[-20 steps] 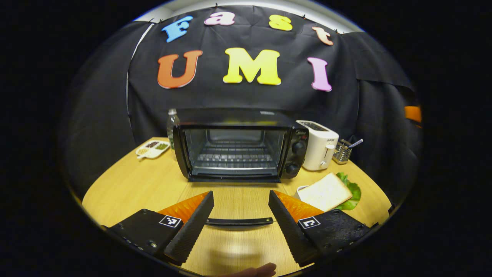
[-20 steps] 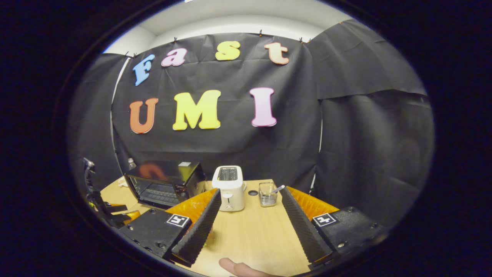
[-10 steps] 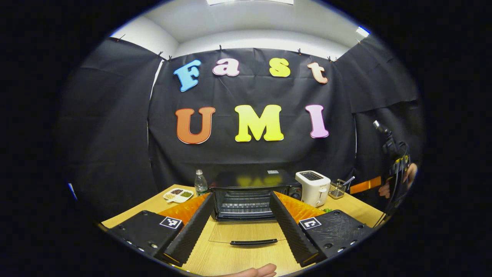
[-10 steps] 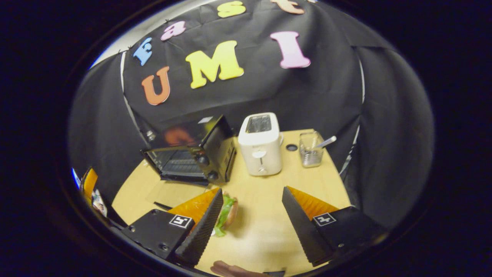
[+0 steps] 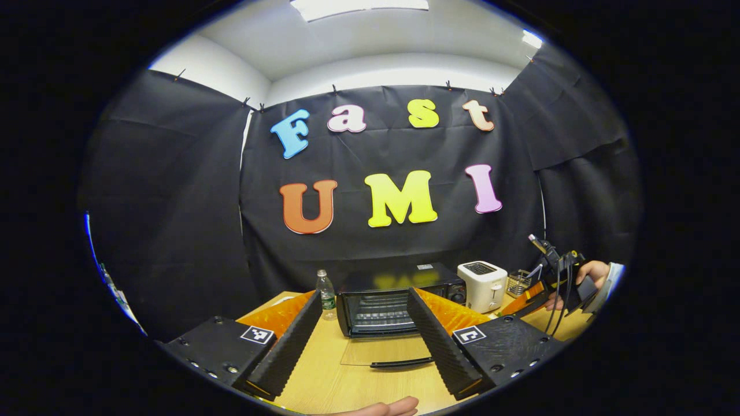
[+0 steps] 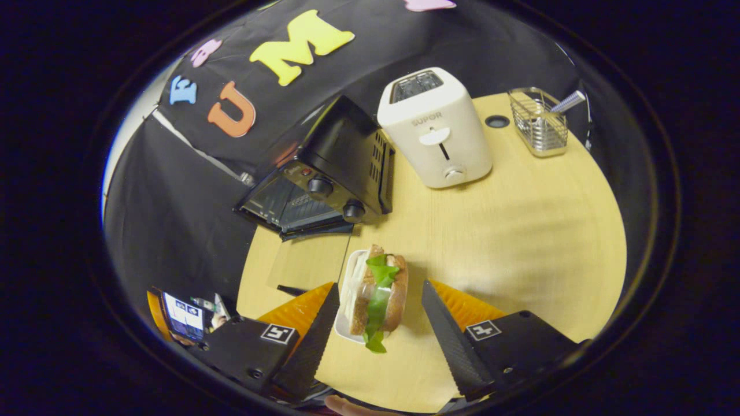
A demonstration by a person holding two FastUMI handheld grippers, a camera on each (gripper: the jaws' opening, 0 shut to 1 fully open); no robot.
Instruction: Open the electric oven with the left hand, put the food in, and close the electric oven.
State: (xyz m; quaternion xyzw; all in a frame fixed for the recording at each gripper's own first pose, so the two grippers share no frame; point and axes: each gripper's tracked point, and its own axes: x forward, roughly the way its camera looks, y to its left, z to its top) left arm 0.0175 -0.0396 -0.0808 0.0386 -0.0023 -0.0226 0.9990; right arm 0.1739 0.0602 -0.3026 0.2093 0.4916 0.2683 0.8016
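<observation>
The black electric oven (image 5: pixel 376 297) stands on the wooden table (image 5: pixel 324 381) with its glass door (image 5: pixel 384 351) folded down flat, handle toward me. My left gripper (image 5: pixel 361 338) hangs open and empty, well back from the door. In the right gripper view the oven (image 6: pixel 332 167) sits at the upper left with its door (image 6: pixel 306 263) lying open. A sandwich (image 6: pixel 378 292) with lettuce rests on a white dish (image 6: pixel 346 300). My right gripper (image 6: pixel 380 285) is open and looks down on the sandwich, one finger on each side of it. I cannot tell whether the fingers touch it.
A white toaster (image 6: pixel 436 130) and a wire utensil basket (image 6: pixel 537 121) stand right of the oven. A water bottle (image 5: pixel 327 294) stands at the oven's left. In the left gripper view, a hand (image 5: pixel 589 273) holds the other gripper over the table's right side.
My left gripper has drawn back and up from the open oven door. My right gripper has tipped downward and moved over the sandwich, which now lies between its fingers.
</observation>
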